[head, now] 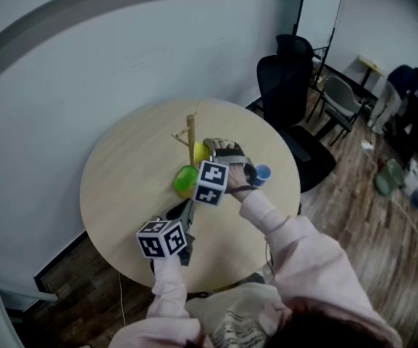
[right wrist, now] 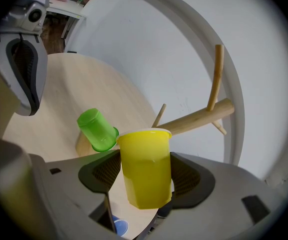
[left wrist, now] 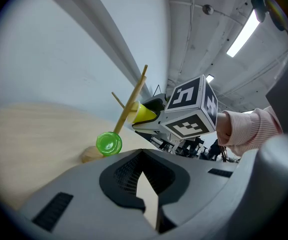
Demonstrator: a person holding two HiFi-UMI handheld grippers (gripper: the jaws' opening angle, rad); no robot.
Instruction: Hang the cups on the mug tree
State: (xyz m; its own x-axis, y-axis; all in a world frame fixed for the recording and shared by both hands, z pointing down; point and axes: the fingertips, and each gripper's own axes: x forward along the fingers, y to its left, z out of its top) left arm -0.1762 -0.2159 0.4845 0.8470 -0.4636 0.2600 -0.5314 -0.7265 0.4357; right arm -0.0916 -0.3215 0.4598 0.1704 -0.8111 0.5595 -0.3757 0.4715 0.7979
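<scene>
The wooden mug tree (head: 190,133) stands near the middle of the round table (head: 122,187). A green cup (head: 186,180) hangs low on one of its pegs, also seen as the green cup (right wrist: 98,129) in the right gripper view. My right gripper (head: 206,158) is shut on a yellow cup (right wrist: 146,166), held upright just in front of the tree's trunk (right wrist: 198,118). My left gripper (left wrist: 143,156) hovers nearer to me, shut with nothing in it, pointing at the tree (left wrist: 129,109). A blue cup (head: 262,174) sits on the table right of my right hand.
Black office chairs (head: 288,85) stand beyond the table at the back right. A white wall runs behind the table on the left. A person (head: 404,85) bends over among things on the wooden floor at the far right.
</scene>
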